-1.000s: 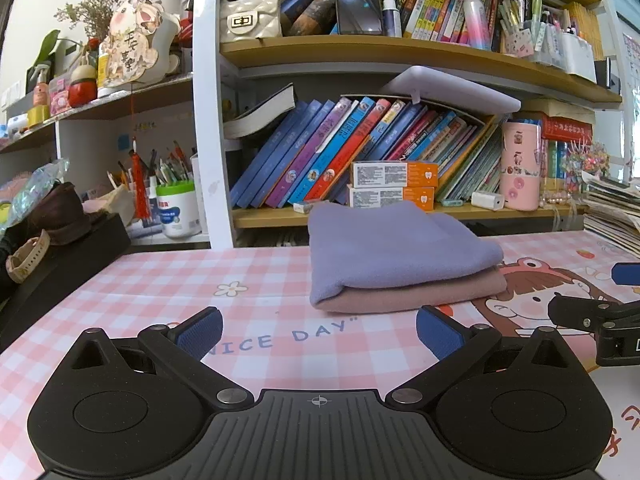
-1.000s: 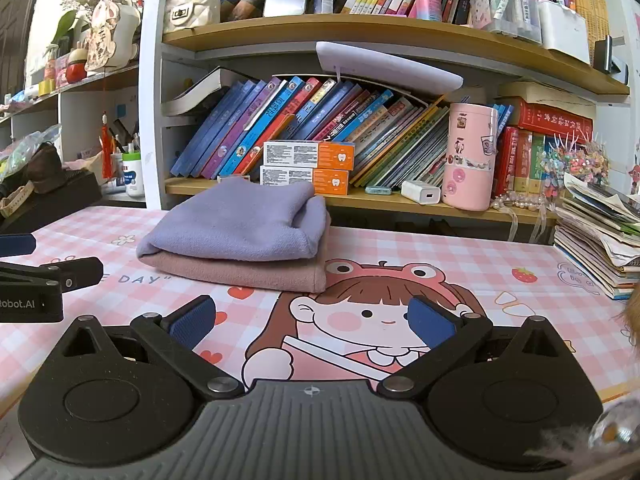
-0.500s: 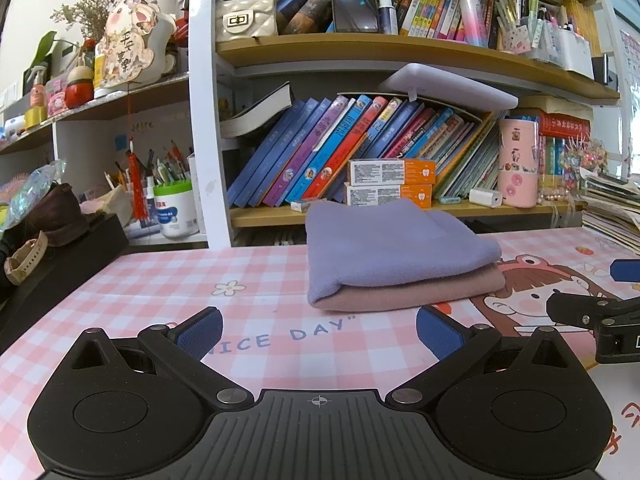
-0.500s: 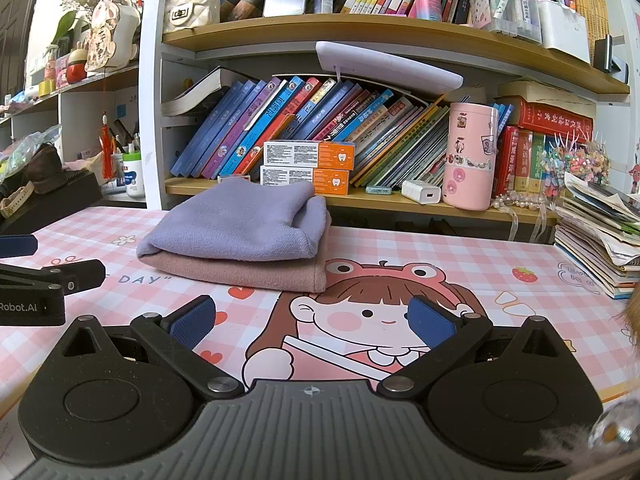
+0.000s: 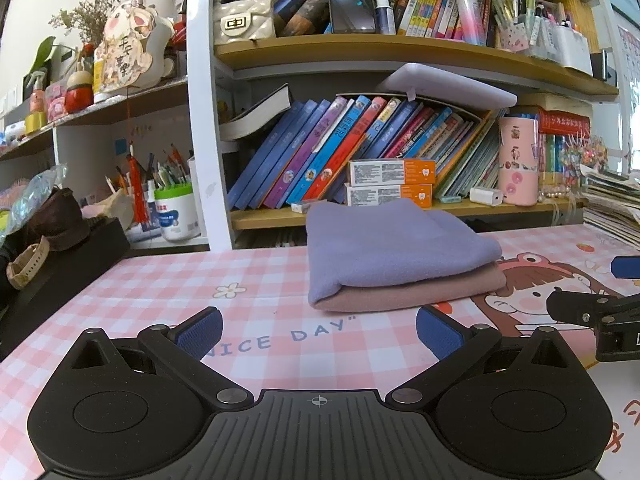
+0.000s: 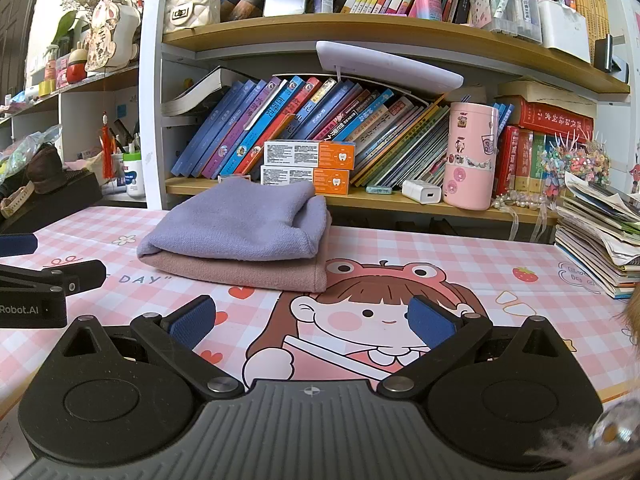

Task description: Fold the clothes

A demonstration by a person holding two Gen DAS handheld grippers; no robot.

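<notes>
Left gripper (image 5: 318, 330) — jaws spread wide, empty. Right gripper (image 6: 312, 320) — likewise wide, empty, level beside it.

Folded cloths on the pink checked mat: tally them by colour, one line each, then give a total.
Purple folded cloth: 1, lying on top.
Pink folded cloth: 1, underneath, on the mat.
Total: 2, stacked in a single pile. The left gripper and the right gripper are both open and hold neither.

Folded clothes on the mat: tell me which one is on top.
The lavender garment is on top; the dusty pink garment lies beneath it, directly on the mat.
</notes>
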